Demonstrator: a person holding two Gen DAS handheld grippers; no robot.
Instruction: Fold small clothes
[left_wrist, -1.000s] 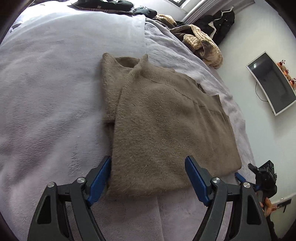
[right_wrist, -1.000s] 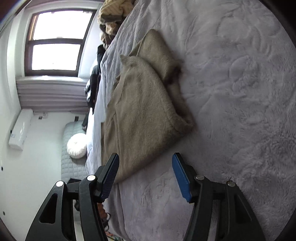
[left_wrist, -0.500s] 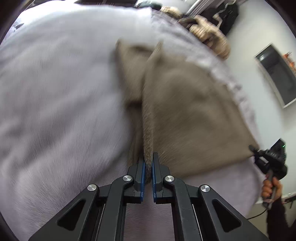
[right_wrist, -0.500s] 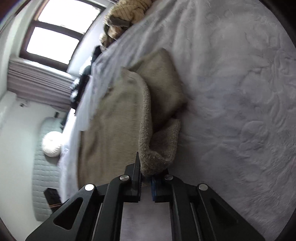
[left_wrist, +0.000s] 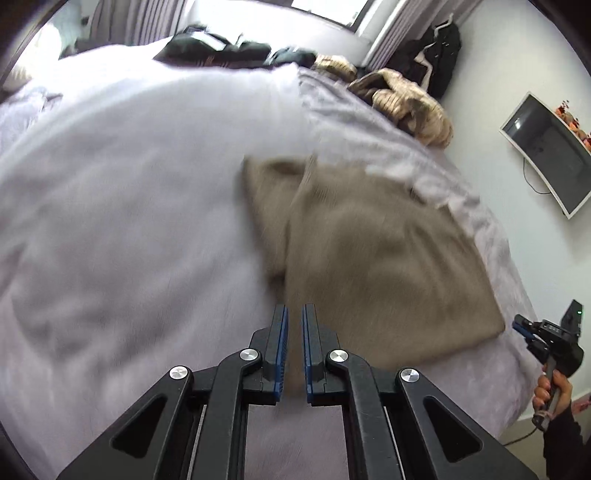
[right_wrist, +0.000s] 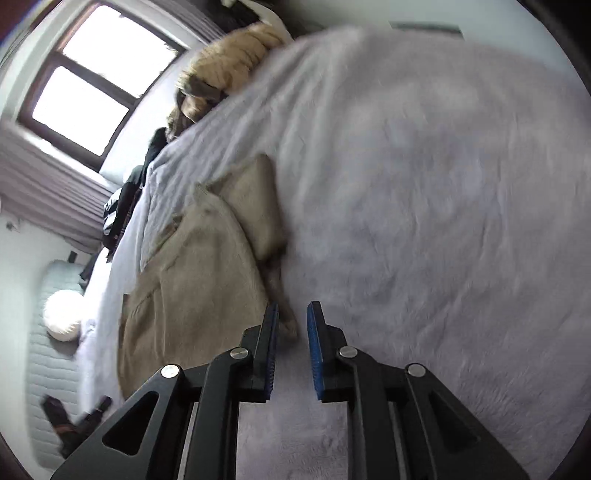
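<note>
With its sides already folded in, my fuzzy tan knit sweater (left_wrist: 376, 266) awaits its crosswise fold: my left claw (left_wrist: 292, 343) pinches the hem, while my right claw's (right_wrist: 291, 332) jaws, just reopening slightly, still straddle the other corner.

Fuzzy brown knit sweater (left_wrist: 376, 258) lies on a plush, matt lilac blanket (left_wrist: 129, 206); the fingers (left_wrist: 277, 350) are matt black plastic with ribbed blue pads.
</note>
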